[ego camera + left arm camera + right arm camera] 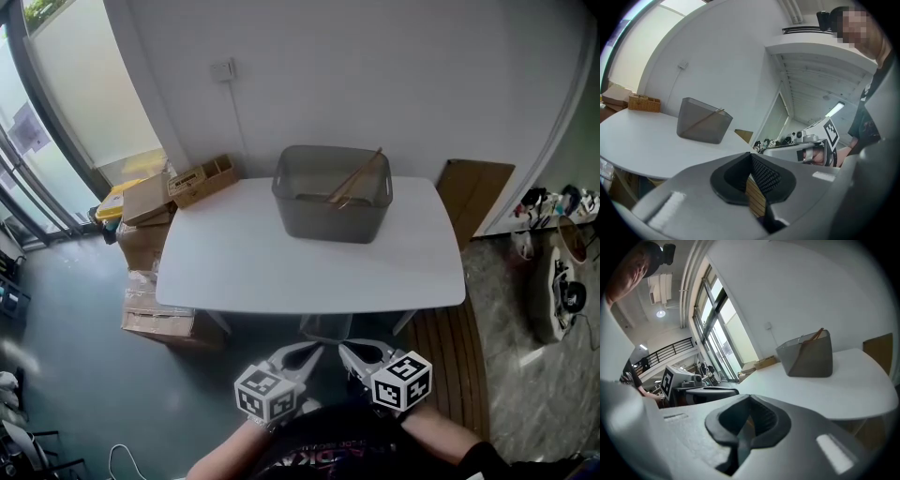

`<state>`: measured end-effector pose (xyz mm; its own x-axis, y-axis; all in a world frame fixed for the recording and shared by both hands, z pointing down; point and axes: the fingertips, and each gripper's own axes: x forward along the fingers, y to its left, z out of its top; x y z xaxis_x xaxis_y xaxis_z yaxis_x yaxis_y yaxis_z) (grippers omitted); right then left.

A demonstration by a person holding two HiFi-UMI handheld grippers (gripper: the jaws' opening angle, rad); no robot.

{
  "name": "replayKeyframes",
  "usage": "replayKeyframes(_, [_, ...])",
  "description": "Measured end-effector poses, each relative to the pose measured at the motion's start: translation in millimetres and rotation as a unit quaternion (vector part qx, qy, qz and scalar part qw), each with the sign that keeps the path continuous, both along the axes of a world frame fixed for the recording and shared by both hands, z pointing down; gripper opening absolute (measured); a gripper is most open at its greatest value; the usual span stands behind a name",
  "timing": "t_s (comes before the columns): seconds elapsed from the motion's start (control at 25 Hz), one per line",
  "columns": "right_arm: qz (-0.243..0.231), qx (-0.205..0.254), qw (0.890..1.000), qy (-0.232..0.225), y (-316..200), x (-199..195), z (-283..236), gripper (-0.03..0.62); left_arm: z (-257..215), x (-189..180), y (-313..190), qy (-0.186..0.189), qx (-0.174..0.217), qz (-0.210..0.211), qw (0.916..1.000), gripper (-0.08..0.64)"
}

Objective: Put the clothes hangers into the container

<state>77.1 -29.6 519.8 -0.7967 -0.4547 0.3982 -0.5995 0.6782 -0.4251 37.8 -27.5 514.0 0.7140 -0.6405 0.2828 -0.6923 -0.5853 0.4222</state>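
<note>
Both tools sat low at 6 o'clock in the head view, off the near edge of the white table (281, 272) and close to my body. Left gripper (312, 349): jaws pressed together at the tips, nothing between the pads, only floor showing through the gap behind them in the left gripper view (751, 158). Right gripper (345, 349): jaws likewise pressed together and empty in its own view (749, 401). The two tips pointed toward each other, just beside one another. Grey container (333, 214) stood on the table toward 12 o'clock, near the far edge by the wall. Wooden clothes hangers (354, 178) lay inside it, leaning from the floor of the bin up to its rim at about 1 o'clock. Rest of the tabletop was bare. Cardboard boxes (145, 246) were stacked on the floor at 9 o'clock, with a wicker basket (202, 180) at 10 o'clock.
</note>
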Motion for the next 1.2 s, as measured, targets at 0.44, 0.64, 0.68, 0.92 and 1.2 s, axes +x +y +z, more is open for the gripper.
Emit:
replayKeyframes(0.44, [-0.027, -0.011, 1.000, 0.003, 22, -6, 4, 0.002, 1, 4, 18, 0.006, 0.000, -0.004, 1.0000, 0.005])
replayKeyframes(0.64, [-0.030, -0.011, 0.999, 0.003, 26, -5, 4, 0.002, 1, 6, 21, 0.005, 0.000, -0.004, 1.0000, 0.005])
replayKeyframes(0.68, [-0.030, -0.011, 0.999, 0.002, 27, -5, 5, 0.002, 2, 7, 22, 0.004, -0.001, -0.003, 1.0000, 0.005])
replayKeyframes(0.92, [-0.024, -0.015, 1.000, -0.002, 29, -2, 8, 0.002, 5, 8, 25, -0.001, 0.001, 0.000, 1.0000, 0.005])
replayKeyframes(1.2, [-0.024, -0.017, 1.000, -0.003, 29, -4, 10, 0.002, 8, 7, 24, -0.005, 0.003, 0.002, 1.0000, 0.005])
